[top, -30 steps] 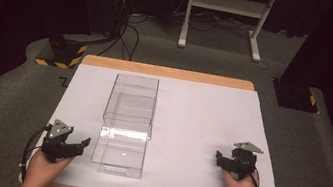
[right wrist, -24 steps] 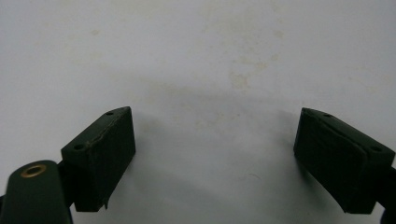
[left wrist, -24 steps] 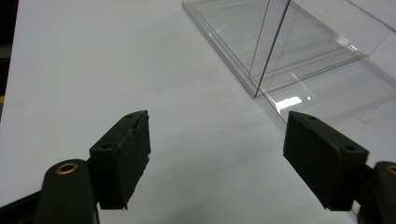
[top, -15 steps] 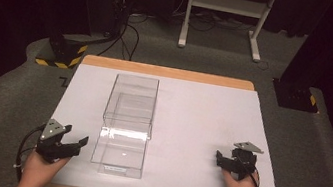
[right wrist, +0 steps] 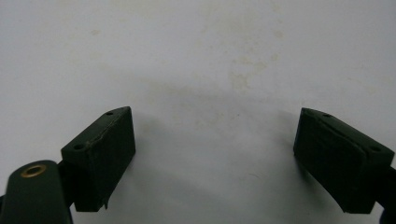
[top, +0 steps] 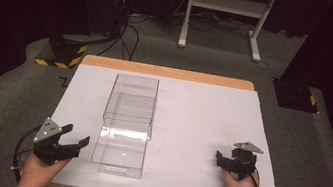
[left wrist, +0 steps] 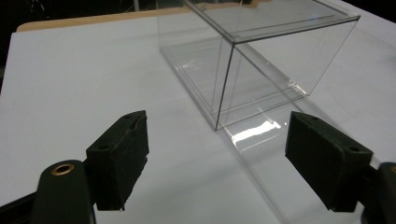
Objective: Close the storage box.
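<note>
Item: clear rectangular plastic box [top: 127, 122], left of centre on white-covered tabletop [top: 199, 129]. Untouched. Left claw [top: 73, 140] jaws apart, just beside box's near end. Right claw [top: 224, 162] apart, idle, well away. Grasp pending; all work remains.

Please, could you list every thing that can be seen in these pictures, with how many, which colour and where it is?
clear plastic box: 1, transparent, on the white sheet, left of centre; its near part looks drawn out like a drawer
white sheet: 1, white, covers most of the table top
table: 1, light wood, edge shows at the far side
white frame stand: 1, white, on the floor beyond the table
black-and-yellow striped base: 1, on the floor, far left of the table
cables: several, black, on the floor behind
left tongs: 1, black, open, near left, pointing at the box
right tongs: 1, black, open, near right, over bare sheet
hands: 2, at the near edge
</note>
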